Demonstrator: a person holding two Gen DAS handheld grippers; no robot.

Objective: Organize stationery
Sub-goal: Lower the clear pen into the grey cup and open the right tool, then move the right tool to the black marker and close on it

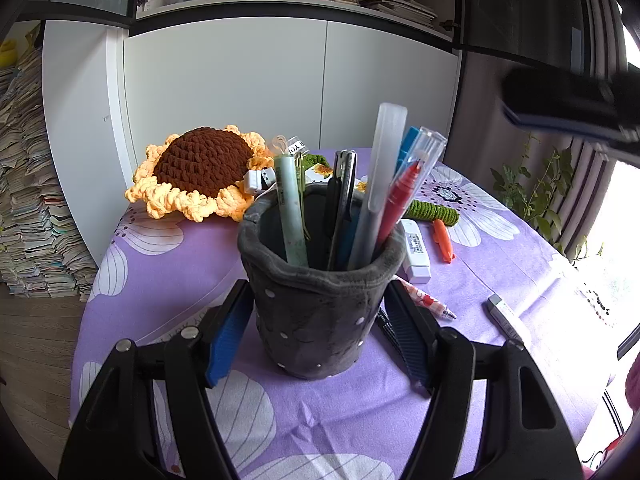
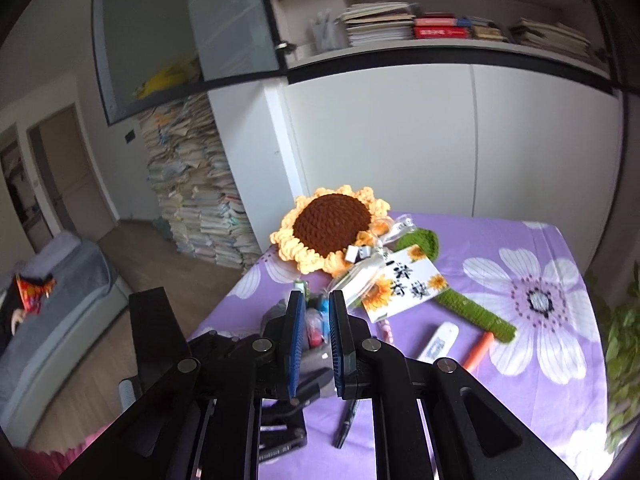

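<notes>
A dark grey plush pen holder (image 1: 320, 300) stands on the purple flowered tablecloth (image 1: 180, 280), filled with several pens, among them a red pen (image 1: 400, 196). My left gripper (image 1: 320, 320) is shut on the holder, one blue pad on each side. My right gripper (image 2: 314, 340) hovers above the holder, its pads nearly together with nothing between them; the holder's pens (image 2: 314, 326) show through the gap. On the cloth lie a white correction tape (image 1: 416, 250), an orange pen (image 1: 444, 240), a patterned pen (image 1: 428, 300), a white eraser (image 1: 508, 316) and a black pen (image 2: 346, 424).
A crocheted sunflower (image 1: 200, 172) with a green stem (image 2: 472, 308) and a card (image 2: 400, 284) lies at the table's far side. White cabinets (image 1: 280, 88) stand behind. Stacked papers (image 1: 28, 200) stand at the left, plants (image 1: 536, 192) at the right.
</notes>
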